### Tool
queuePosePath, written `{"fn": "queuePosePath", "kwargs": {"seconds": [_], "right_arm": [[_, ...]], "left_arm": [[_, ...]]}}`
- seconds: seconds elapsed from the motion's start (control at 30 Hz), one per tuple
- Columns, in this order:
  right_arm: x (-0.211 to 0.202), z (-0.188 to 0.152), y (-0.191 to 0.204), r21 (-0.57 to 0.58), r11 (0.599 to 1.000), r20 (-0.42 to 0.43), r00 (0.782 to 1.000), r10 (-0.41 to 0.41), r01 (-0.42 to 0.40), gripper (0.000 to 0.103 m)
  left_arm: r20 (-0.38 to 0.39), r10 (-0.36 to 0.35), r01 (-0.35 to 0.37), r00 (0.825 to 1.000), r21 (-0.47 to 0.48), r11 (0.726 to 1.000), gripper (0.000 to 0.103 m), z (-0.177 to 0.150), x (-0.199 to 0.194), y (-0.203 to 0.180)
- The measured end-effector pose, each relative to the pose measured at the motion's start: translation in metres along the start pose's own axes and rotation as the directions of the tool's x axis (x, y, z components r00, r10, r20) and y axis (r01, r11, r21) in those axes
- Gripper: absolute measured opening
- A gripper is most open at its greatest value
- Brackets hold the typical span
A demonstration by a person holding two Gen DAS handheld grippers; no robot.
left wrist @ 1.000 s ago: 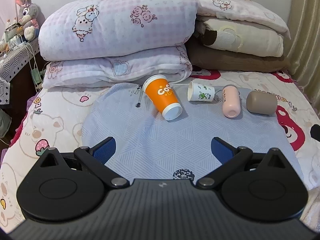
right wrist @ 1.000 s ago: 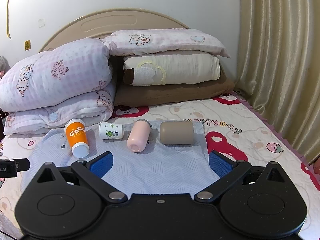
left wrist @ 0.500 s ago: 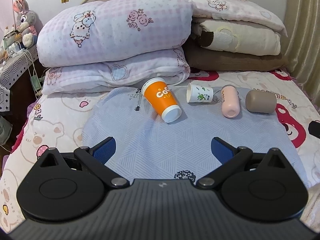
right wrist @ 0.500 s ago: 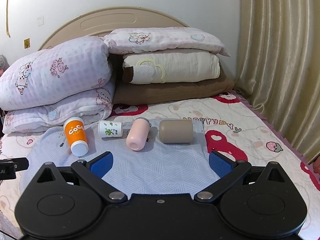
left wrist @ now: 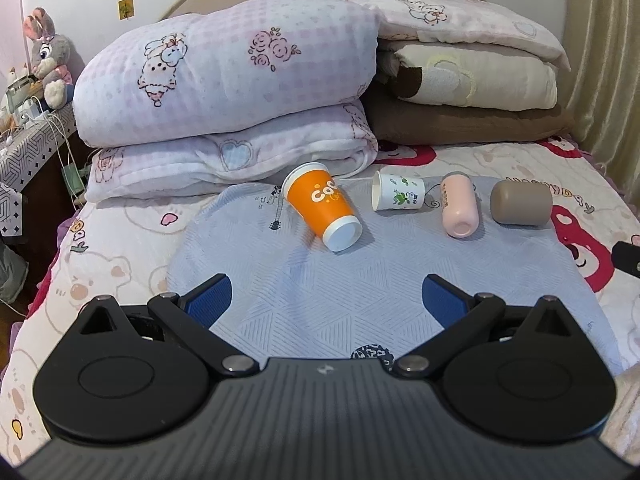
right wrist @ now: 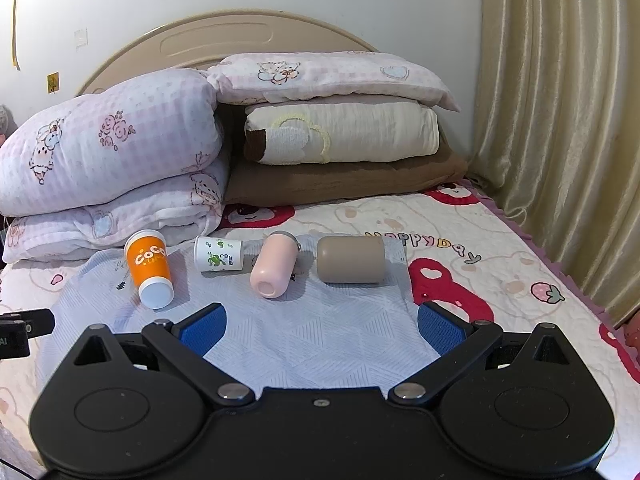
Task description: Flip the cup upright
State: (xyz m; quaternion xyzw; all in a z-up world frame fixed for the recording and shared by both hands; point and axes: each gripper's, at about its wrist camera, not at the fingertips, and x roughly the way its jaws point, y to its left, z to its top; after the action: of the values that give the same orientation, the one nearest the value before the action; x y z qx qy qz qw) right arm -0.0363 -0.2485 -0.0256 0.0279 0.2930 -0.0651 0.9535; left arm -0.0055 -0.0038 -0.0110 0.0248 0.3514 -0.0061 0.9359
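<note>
You are working over a bed [left wrist: 520, 160] covered in a bear-print quilt, with folded pink bedding [left wrist: 224, 92] stacked at the head on the left and a pile of pillows [right wrist: 340, 132] beside it toward the curtain [right wrist: 560, 120]. A pale blue cloth [left wrist: 320, 280] is lying spread across the quilt in front of both cameras, and four cups are lying on their sides in a row along its far part, none of them touching. The taupe cup [right wrist: 350, 259] is sitting farthest right, lengthwise across the row; just left of it the pink cup [right wrist: 275, 268] is pointing one end toward you, though you cannot tell from here whether that end is its mouth or its base. Left again, the small white paper cup [left wrist: 398, 197] is lying with its open mouth facing left, and the orange cup [left wrist: 322, 205] is lying at the left end, tilted with its white base toward you and its rim toward the bedding. You are holding the left gripper [left wrist: 326, 300] level and low over the near cloth, well short of the cups, its blue-padded fingers [left wrist: 210, 296] spread wide around nothing. You are holding the right gripper [right wrist: 320, 326] the same way, fingers wide apart and gripping nothing, facing the pink and taupe cups.
</note>
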Motion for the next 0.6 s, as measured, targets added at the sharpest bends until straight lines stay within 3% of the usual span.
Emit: {"fn": "queuePosePath", "kwargs": {"seconds": [0.6], "right_arm": [[0.0019,0.0002,-0.0029,-0.010,1.000,-0.012,1.000,-0.003,0.003,0.103]], "left_arm": [[-0.004,0.002,-0.002,1.000,-0.005,1.000,0.103,0.0000,0.0001,0.0015]]}}
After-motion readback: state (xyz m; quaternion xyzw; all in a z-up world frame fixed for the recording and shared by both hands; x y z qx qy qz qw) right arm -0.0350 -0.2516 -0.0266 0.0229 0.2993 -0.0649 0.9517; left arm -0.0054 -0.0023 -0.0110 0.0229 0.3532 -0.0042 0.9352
